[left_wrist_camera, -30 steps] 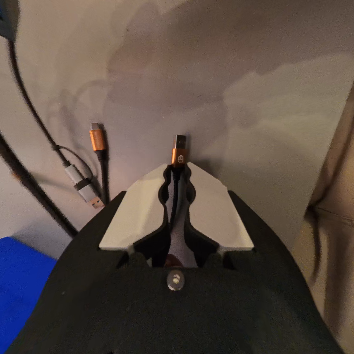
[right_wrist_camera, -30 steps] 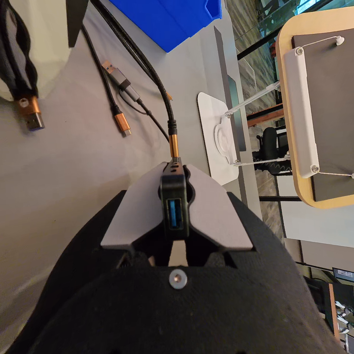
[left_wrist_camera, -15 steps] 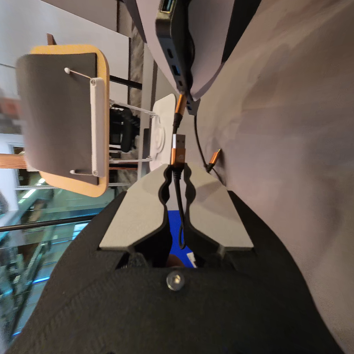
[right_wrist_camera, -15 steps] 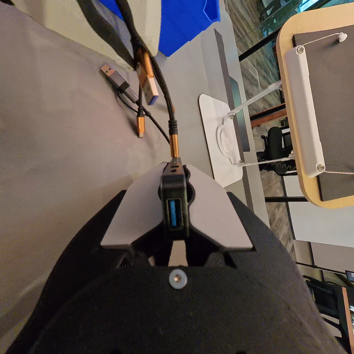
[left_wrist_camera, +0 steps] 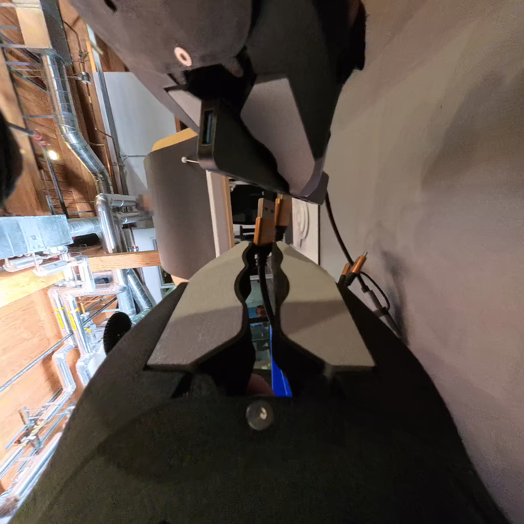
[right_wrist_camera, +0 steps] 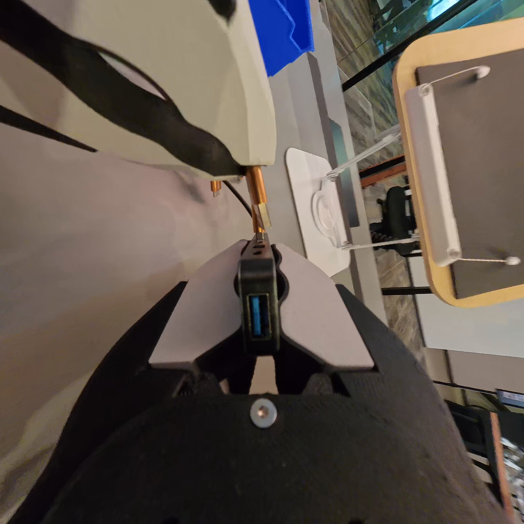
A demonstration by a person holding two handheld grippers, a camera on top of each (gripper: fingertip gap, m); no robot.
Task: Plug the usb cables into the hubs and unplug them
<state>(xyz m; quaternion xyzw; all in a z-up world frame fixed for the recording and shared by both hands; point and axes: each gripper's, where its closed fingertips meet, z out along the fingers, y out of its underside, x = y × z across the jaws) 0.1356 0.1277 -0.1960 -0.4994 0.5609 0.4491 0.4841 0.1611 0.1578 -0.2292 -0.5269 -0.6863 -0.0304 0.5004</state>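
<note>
My left gripper is shut on the black cable just behind an orange USB-A plug, which sticks out past the fingertips. My right gripper is shut on a black hub whose blue port faces the camera. In the left wrist view the hub hangs above the plug, held between grey fingers. The plug's metal tip is close to the hub's far end, beside the orange collar of the hub's own cable. I cannot tell whether they touch.
The grey table top holds a loose orange USB-C plug and a grey adapter on black cables. A blue bin and a white pad lie farther off. A wood-rimmed dark panel stands beyond the table edge. Across from one pair of fingers to the other is roughly 5 cm. The wood-rimmed dark panel is about 30 cm from both grippers' fingertips.
The left gripper has swung up off the table and carried the orange plug toward the hub. The two grippers are now much closer, tip to tip. The right gripper has kept hold of the hub.
</note>
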